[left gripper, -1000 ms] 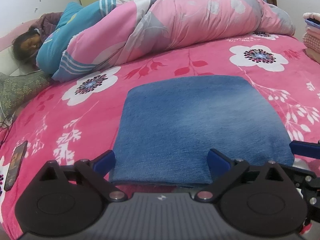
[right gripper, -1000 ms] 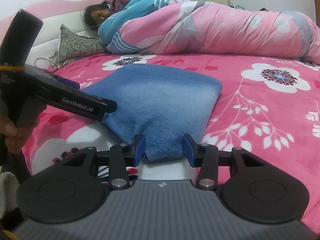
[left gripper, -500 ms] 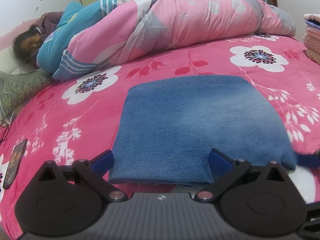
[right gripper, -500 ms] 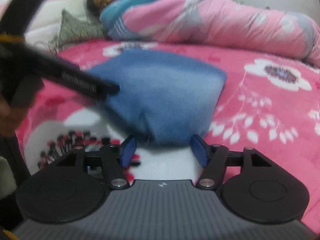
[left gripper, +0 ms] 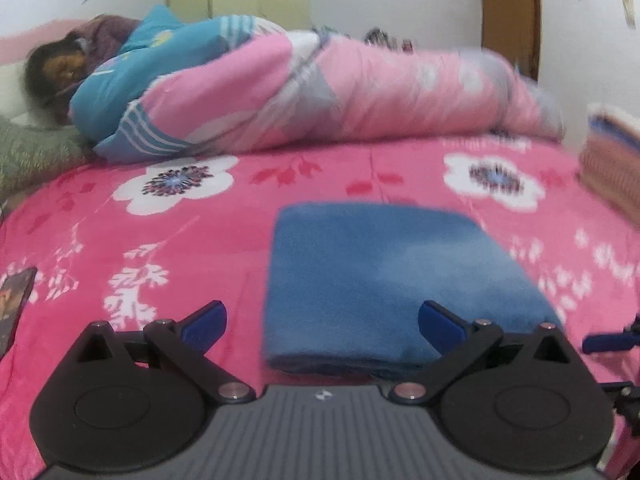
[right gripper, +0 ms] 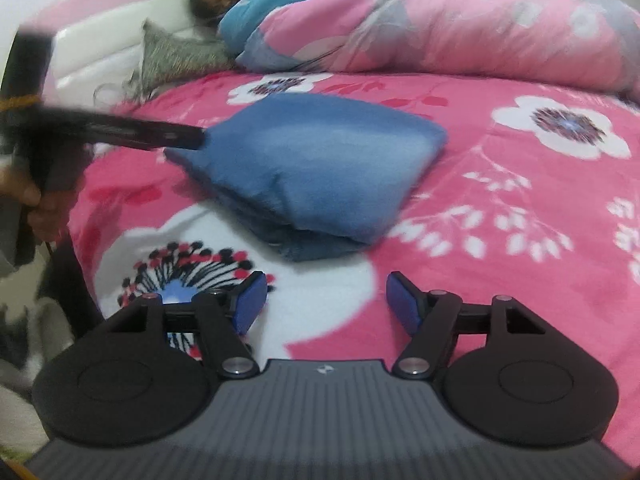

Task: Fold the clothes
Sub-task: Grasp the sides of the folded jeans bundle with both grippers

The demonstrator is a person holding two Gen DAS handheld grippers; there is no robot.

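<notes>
A folded blue denim garment lies flat on the pink floral bedspread; it also shows in the right wrist view. My left gripper is open and empty, its jaws wide apart just in front of the garment's near edge. It appears from the side in the right wrist view, at the garment's left corner. My right gripper is open and empty, a short way back from the garment's near corner. Its tip shows at the right edge of the left wrist view.
A person lies at the head of the bed under a pink and blue quilt. A phone lies at the bed's left edge. A stack of folded clothes stands at the right. A grey-green pillow lies near the headboard.
Both grippers have pulled back from the folded garment. The right gripper has opened and let go of its near corner. The left gripper has drawn away and shifted left.
</notes>
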